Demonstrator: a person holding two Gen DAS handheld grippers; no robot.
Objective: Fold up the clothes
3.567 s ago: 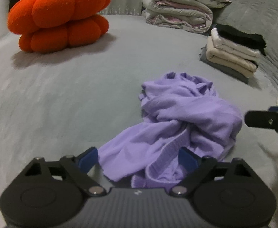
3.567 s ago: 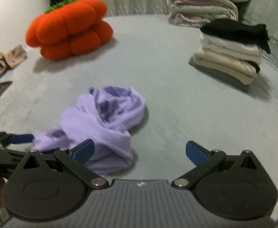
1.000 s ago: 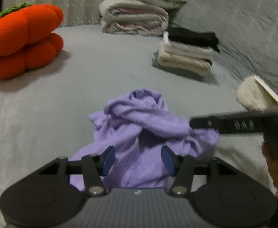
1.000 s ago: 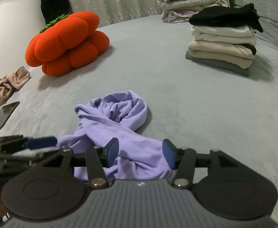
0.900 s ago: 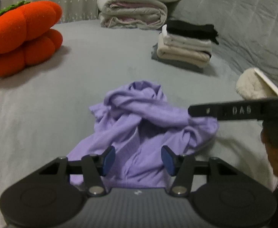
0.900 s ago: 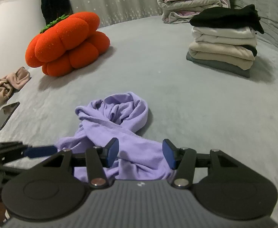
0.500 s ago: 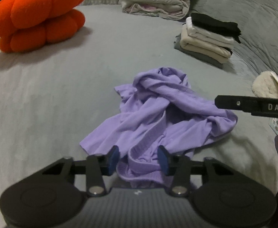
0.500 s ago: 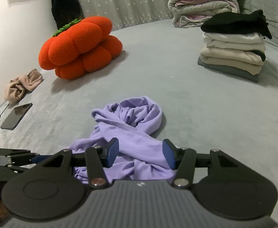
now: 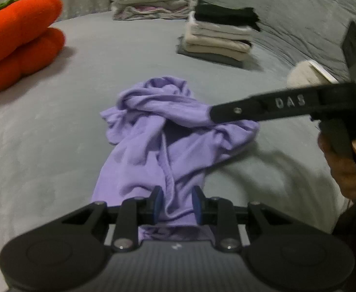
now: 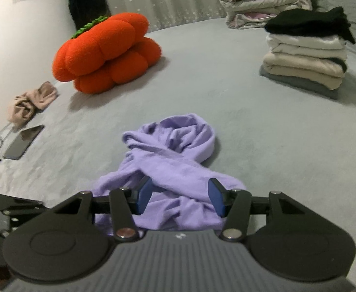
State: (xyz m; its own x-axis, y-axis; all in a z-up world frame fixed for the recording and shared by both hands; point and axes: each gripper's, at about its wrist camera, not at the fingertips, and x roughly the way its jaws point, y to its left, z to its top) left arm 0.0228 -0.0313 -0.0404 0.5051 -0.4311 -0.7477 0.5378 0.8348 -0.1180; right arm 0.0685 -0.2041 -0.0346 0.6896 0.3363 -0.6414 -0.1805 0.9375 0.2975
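A stack [image 10: 304, 56] sits folded far right, but the purple top [image 9: 168, 131] lies crumpled mid-bed, unfolded: left gripper [image 9: 177, 204] is closing on its near hem, right gripper [image 10: 179, 196] half open over cloth, gripping nothing

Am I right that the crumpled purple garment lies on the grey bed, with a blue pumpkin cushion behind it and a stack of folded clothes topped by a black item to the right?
Nearly: the pumpkin cushion is orange, not blue, as the right wrist view shows. The rest holds: the crumpled purple garment lies on the grey bed, and the stack of folded clothes with a black item on top stands to the right.
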